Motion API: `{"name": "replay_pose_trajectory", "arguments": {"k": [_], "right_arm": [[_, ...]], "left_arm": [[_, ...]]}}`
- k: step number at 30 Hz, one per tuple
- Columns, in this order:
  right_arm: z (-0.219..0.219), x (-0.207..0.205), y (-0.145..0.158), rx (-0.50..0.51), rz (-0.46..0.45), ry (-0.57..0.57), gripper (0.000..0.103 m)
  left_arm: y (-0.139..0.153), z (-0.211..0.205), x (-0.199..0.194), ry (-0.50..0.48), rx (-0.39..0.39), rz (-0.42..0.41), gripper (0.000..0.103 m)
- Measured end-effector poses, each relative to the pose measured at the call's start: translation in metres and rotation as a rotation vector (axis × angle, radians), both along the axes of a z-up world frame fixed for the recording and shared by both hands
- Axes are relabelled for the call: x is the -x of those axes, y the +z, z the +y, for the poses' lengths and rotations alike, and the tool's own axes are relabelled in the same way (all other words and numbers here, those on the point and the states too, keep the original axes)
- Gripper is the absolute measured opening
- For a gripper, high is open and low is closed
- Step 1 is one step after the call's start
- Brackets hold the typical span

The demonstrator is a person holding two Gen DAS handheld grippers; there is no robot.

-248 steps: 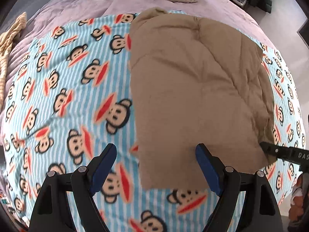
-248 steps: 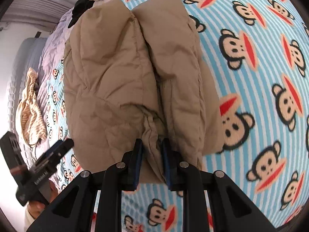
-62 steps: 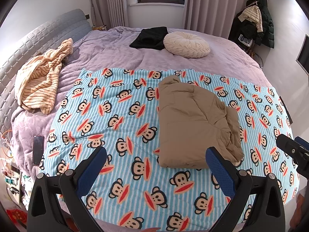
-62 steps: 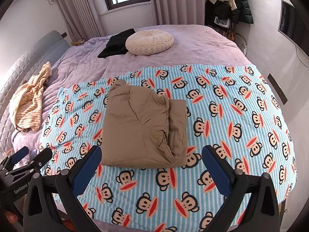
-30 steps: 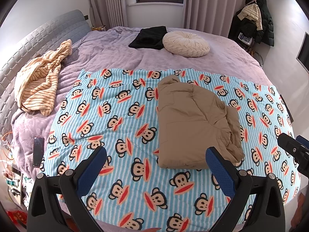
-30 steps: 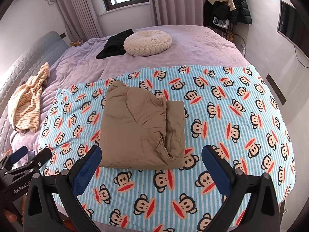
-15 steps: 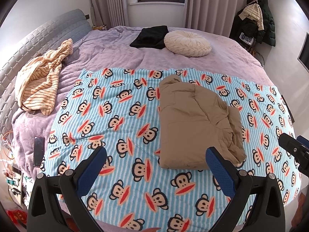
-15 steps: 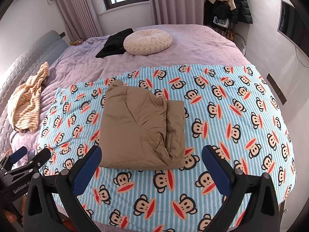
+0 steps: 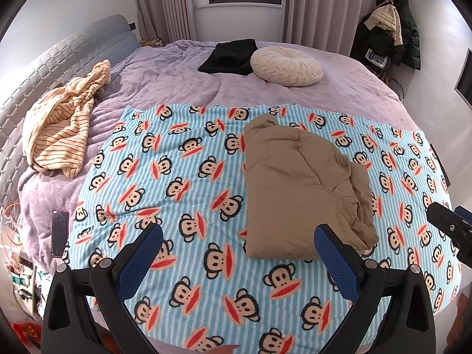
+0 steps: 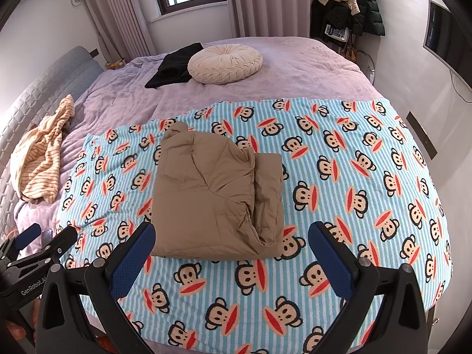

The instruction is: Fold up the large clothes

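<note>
A tan padded jacket (image 9: 301, 188) lies folded into a rectangle on the blue striped monkey-print blanket (image 9: 177, 177); it also shows in the right wrist view (image 10: 215, 194). My left gripper (image 9: 236, 250) is open and empty, held back above the bed's near edge. My right gripper (image 10: 231, 250) is open and empty, also held back from the jacket. The right gripper's tip shows at the right edge of the left wrist view (image 9: 451, 230). The left gripper shows at the left edge of the right wrist view (image 10: 38, 250).
A striped beige garment (image 9: 62, 124) lies at the bed's left. A black garment (image 9: 230, 56) and a round cream cushion (image 9: 286, 66) lie at the far side. A phone (image 9: 60, 233) rests at the left edge. Coats (image 9: 389, 26) hang at the back right.
Both grippers let go of the jacket and pulled back and up from the bed. Over the last second the views barely shift.
</note>
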State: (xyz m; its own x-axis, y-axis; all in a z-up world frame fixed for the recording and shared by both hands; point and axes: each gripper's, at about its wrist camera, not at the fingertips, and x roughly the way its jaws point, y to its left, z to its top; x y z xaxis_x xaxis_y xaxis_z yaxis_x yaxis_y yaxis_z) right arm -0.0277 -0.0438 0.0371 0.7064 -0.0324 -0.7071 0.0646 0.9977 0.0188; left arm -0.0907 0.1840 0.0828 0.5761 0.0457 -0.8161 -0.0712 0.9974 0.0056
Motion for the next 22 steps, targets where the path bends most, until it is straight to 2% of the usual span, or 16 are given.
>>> {"name": "replay_pose_trajectory", "arguments": {"k": [22], "right_arm": [[0.005, -0.003, -0.002, 0.005, 0.014, 0.001, 0.103]], "left_arm": [[-0.004, 0.018, -0.009, -0.006, 0.025, -0.007, 0.103]]}}
